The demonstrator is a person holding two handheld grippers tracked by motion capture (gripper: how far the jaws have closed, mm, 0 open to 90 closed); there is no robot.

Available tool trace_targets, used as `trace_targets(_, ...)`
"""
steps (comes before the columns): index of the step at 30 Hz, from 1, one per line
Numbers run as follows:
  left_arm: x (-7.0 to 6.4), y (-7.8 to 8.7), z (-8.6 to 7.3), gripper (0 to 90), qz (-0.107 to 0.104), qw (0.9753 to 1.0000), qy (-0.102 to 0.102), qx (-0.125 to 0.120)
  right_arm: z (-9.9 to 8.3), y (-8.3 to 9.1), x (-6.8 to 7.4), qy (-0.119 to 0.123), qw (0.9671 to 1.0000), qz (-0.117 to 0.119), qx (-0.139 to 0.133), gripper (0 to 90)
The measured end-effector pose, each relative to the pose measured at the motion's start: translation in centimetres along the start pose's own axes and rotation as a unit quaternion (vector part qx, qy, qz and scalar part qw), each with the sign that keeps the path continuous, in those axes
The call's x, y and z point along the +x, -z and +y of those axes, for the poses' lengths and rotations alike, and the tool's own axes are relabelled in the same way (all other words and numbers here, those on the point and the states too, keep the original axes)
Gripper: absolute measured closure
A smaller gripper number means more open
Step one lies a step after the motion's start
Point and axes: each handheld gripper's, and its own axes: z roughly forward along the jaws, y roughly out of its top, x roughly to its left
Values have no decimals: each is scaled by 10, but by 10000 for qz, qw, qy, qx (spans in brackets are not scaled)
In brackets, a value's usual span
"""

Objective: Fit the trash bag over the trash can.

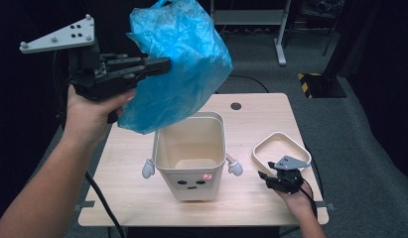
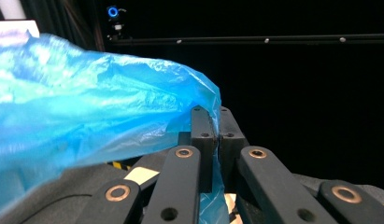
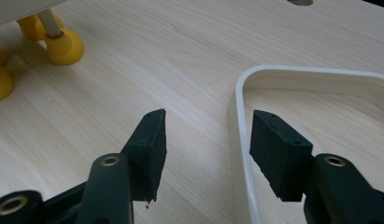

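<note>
Low in the right of the high view, nearest the table's front edge, the right gripper [image 1: 271, 177] rests close to the wooden table [image 1: 127, 198], held in a hand coming up from the bottom edge. Its own view shows the two black jaws standing apart with nothing between them, straddling the near rail of a white rounded ring frame [image 3: 237, 121] that lies flat on the wood; one jaw is outside the rail, the other over the inside, and I can't tell whether either touches it. In the upper left of that view sit yellow foot-like knobs [image 3: 63, 46] under a pale body. Toward the centre of the high view stands a cream bin [image 1: 191, 148], open-topped and upright, with a small face on its front and little arms with pale mitts at each side; the ring frame [image 1: 281, 148] lies just to its right, apart from it. Higher up, in the upper left of the frame, the left gripper [image 1: 162, 65] is raised well above the table, its jaws clenched on the edge of a blue plastic bag [image 1: 176, 64]. The bag billows out to the right and hangs down, its lowest fold just over the bin's back left rim. In the left gripper view the jaws pinch the thin film [image 2: 87, 116] between them, with a dark room behind.
</note>
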Motion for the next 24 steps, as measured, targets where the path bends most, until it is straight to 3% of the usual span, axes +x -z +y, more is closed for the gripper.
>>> trace_targets(6, -11, -8, 7, 883, -54, 9998, -155, -76, -1, 1, -1, 7, 10000, 3, -19, 448)
trace_targets(14, -15, -22, 7, 884, -253, 9996, -58, -105, -1, 0, 0, 15, 10000, 11, 5, 450)
trace_targets(17, -21, -31, 9, 884, -331, 9993, -139, -62, -1, -1, 0, 16, 10000, 18, 19, 450)
trace_targets(20, -26, -36, 1, 884, -253, 9990, -354, 69, -1, 1, 0, -3, 10000, 21, 20, 450)
trace_targets(24, -19, -35, -17, 884, -136, 9994, -280, 150, -2, 2, -1, -19, 10000, 10, 7, 451)
